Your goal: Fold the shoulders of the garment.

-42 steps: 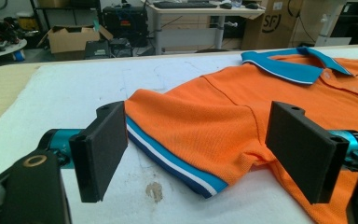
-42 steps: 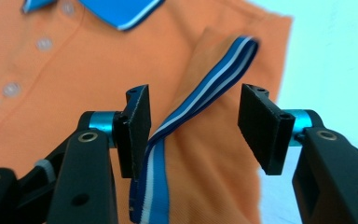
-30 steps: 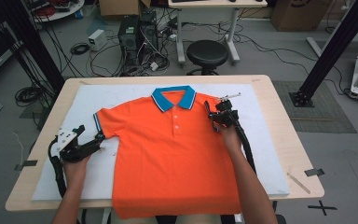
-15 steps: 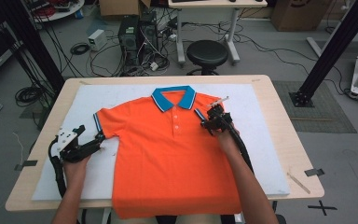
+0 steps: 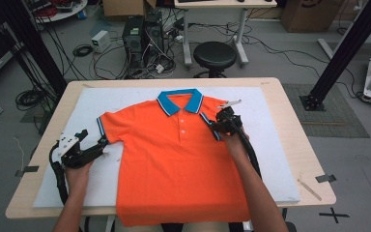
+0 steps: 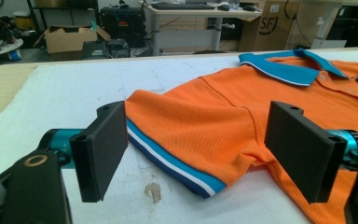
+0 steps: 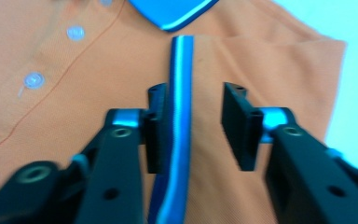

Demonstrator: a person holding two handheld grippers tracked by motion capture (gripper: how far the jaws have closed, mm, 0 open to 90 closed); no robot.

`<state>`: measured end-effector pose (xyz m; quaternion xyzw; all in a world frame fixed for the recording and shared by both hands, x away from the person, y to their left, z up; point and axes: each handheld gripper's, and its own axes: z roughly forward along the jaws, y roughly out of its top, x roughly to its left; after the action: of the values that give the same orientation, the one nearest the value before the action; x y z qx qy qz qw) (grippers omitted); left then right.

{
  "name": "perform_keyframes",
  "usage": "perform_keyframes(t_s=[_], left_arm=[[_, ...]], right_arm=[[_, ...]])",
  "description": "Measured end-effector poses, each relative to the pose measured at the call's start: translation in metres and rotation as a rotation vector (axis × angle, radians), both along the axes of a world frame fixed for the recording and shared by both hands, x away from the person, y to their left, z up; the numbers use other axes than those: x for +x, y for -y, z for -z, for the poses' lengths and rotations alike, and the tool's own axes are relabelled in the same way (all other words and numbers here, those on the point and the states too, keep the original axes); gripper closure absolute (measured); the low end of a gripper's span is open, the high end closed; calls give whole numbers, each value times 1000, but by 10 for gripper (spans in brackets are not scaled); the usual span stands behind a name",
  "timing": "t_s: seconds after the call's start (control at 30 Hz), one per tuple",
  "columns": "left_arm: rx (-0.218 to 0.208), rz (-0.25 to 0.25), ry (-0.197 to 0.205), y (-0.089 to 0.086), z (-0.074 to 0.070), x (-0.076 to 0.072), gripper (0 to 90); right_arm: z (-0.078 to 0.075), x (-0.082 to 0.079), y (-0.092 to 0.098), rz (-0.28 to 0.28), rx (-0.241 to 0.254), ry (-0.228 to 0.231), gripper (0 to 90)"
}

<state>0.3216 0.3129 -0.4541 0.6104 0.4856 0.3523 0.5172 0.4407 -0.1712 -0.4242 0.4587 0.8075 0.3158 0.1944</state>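
An orange polo shirt (image 5: pixel 174 164) with a blue collar (image 5: pixel 179 101) lies flat on a white mat (image 5: pixel 270 150). Its right sleeve is folded inward onto the chest. My right gripper (image 5: pixel 216 126) rests over that fold, and its jaws have just been opening. In the right gripper view the blue-striped cuff (image 7: pixel 179 88) lies between the right gripper's (image 7: pixel 195 100) jaws, close to the left one, and neither pad presses on it. My left gripper (image 5: pixel 104 144) stands open on the mat. In its own view the left gripper (image 6: pixel 198 119) straddles the left sleeve (image 6: pixel 186 121) without touching it.
The mat covers most of a wooden table (image 5: pixel 304 130). A black stool (image 5: pixel 215 55), computer cases (image 5: pixel 142 31) and loose cables lie on the floor beyond the far edge. A strip of tape (image 5: pixel 327 178) sits near the table's right front corner.
The right gripper has shifted a little left and nearer over the shirt, and its jaws now stand apart around the cuff. The left hand has kept still.
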Motion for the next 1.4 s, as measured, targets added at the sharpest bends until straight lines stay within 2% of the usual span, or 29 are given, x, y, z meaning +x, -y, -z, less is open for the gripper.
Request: perform_keyframes(t_s=[0.03,0.1,0.13,0.2,0.23,0.3,0.37,0.53,0.63,0.73,0.83,0.93,1.07,1.23,1.4], left_arm=[[-6,0,0,0,0,0,214],[-20,-1,-3,-1,0,0,214],[-31,-1,-8,-2,-1,0,214],[-28,10,-25,-2,-4,2,213],[-27,14,-22,-3,-6,4,211],[-35,24,-19,-4,-11,7,210],[-39,24,-21,-5,-13,11,209],[-43,38,-61,-7,-22,25,199],[-40,28,-100,-6,-26,35,199],[-30,32,-117,-4,-28,45,199],[-14,16,-184,-2,-31,56,199],[9,-4,-221,0,-31,63,199],[27,-29,-287,0,-28,74,199],[73,-86,-347,2,-22,83,199],[91,-112,-414,4,-10,90,201]], right_arm=[[-3,-6,10,16,20,31,539],[-4,-9,14,17,27,39,511],[-4,-13,22,16,40,51,464],[-4,-20,35,31,47,68,391],[-3,-24,41,38,56,66,369],[-2,-36,58,56,64,95,286],[-2,-40,62,62,63,102,268],[3,-59,85,78,72,139,209],[9,-64,95,80,91,136,208],[12,-64,101,92,108,126,209],[12,-65,102,88,114,128,208],[10,-67,103,85,108,134,209],[11,-72,101,87,99,129,208],[14,-74,99,90,97,87,208],[16,-74,102,91,102,91,209]])
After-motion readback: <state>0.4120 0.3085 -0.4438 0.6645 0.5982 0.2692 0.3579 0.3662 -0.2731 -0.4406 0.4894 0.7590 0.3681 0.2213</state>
